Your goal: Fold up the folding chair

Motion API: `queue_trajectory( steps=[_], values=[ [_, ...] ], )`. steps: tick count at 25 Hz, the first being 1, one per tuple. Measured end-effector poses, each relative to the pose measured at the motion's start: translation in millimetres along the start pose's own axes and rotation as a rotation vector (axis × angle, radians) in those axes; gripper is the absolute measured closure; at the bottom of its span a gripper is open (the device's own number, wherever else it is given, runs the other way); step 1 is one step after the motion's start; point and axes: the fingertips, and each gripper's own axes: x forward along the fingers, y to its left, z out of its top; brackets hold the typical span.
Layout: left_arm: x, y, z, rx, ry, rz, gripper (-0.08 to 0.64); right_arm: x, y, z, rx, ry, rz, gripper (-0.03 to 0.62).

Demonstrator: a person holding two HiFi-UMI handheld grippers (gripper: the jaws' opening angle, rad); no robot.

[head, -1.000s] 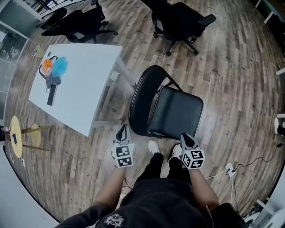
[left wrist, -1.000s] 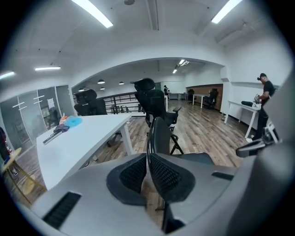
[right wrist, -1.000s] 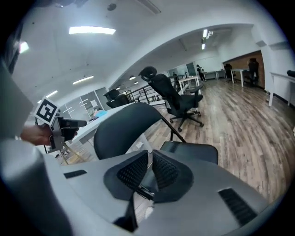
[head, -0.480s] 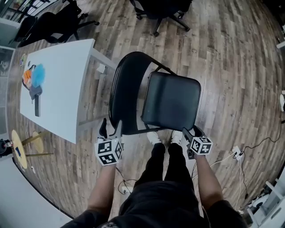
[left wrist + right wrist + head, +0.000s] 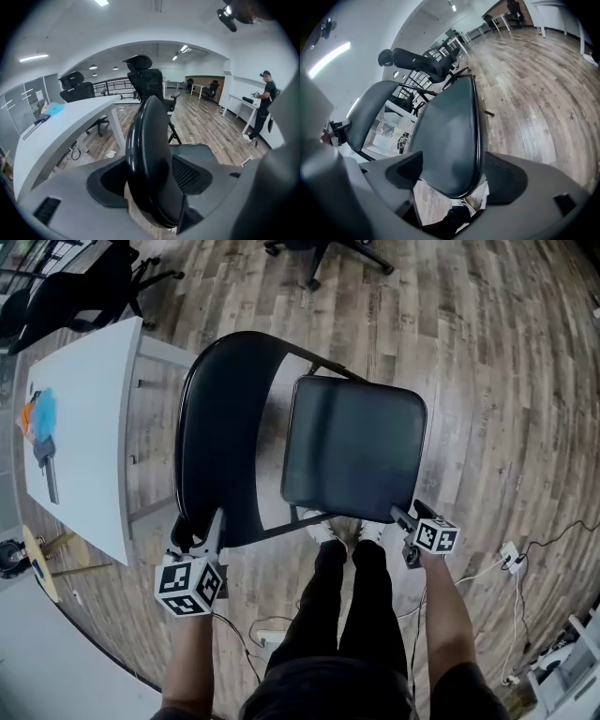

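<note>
The black folding chair stands unfolded on the wood floor, its backrest [image 5: 220,427] at the left and its padded seat [image 5: 354,451] at the right. My left gripper [image 5: 197,529] is at the backrest's near edge. In the left gripper view the backrest's rim [image 5: 150,159] stands between the wide jaws of that gripper [image 5: 152,187], with a gap beside it. My right gripper [image 5: 408,514] is at the seat's near right corner. Its jaws have just been opening, and the seat's corner [image 5: 450,136] lies between them unpressed.
A white table [image 5: 84,427] stands left of the chair, with orange and blue things [image 5: 37,418] on it. Office chairs [image 5: 319,249] are beyond. A cable and plug strip [image 5: 511,554] lie on the floor at the right. My shoes [image 5: 323,531] are under the seat's front.
Both grippers have dropped toward the chair and gone from shut to open. The left one now straddles the backrest rim, the right one the seat's corner.
</note>
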Motion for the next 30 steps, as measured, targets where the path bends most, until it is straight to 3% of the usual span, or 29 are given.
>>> queue_trajectory(
  steps=[7, 13, 23, 30],
  values=[
    [20, -9, -16, -0.011, 0.048, -0.012, 0.281, 30, -47, -13, 0.114, 0.014, 0.082, 0.191],
    [30, -10, -16, -0.073, 0.032, -0.020, 0.285, 58, -28, -16, 0.182, 0.073, 0.256, 0.190],
    [31, -12, -13, -0.142, 0.024, -0.030, 0.328, 62, -24, -13, 0.201, 0.112, 0.316, 0.192],
    [11, -20, 9, -0.156, -0.005, -0.009, 0.348, 41, 7, 6, 0.190, 0.099, 0.350, 0.195]
  ],
)
